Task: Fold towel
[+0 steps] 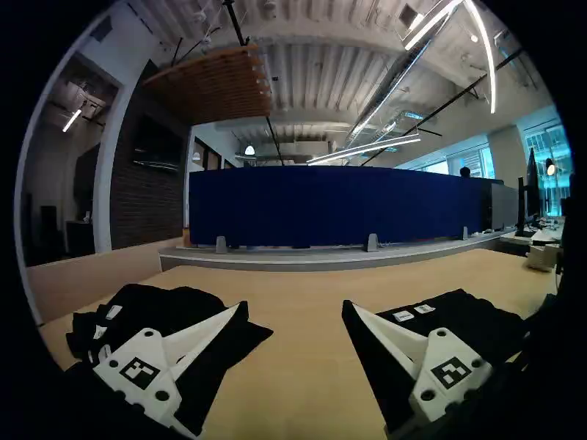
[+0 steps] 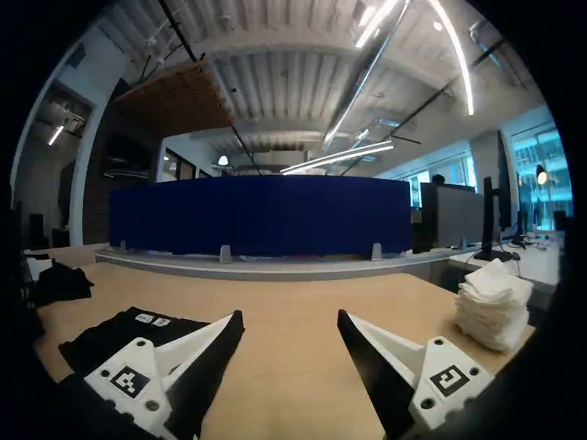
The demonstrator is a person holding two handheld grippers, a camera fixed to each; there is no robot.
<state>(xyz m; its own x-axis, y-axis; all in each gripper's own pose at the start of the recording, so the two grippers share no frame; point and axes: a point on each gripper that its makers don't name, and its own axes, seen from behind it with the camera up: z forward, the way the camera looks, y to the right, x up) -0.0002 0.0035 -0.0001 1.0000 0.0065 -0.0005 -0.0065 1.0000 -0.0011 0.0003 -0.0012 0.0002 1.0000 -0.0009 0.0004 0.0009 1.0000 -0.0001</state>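
A black towel (image 1: 158, 304) lies crumpled on the wooden table (image 1: 308, 293), behind my left gripper's left finger. A flat, folded black towel (image 1: 458, 315) with white tags lies behind its right finger. My left gripper (image 1: 292, 308) is open above bare table, holding nothing. In the right gripper view, the folded black towel (image 2: 121, 330) lies low on the left, partly behind the left finger. The crumpled black towel (image 2: 59, 282) sits farther left near the table edge. My right gripper (image 2: 289, 317) is open over bare wood, nothing between its fingers.
A stack of white folded cloths (image 2: 493, 304) stands at the table's right edge. A long blue partition (image 2: 257, 216) runs along the far side behind a grey ledge (image 1: 293, 257). Monitors (image 2: 488, 213) and desks stand to the right.
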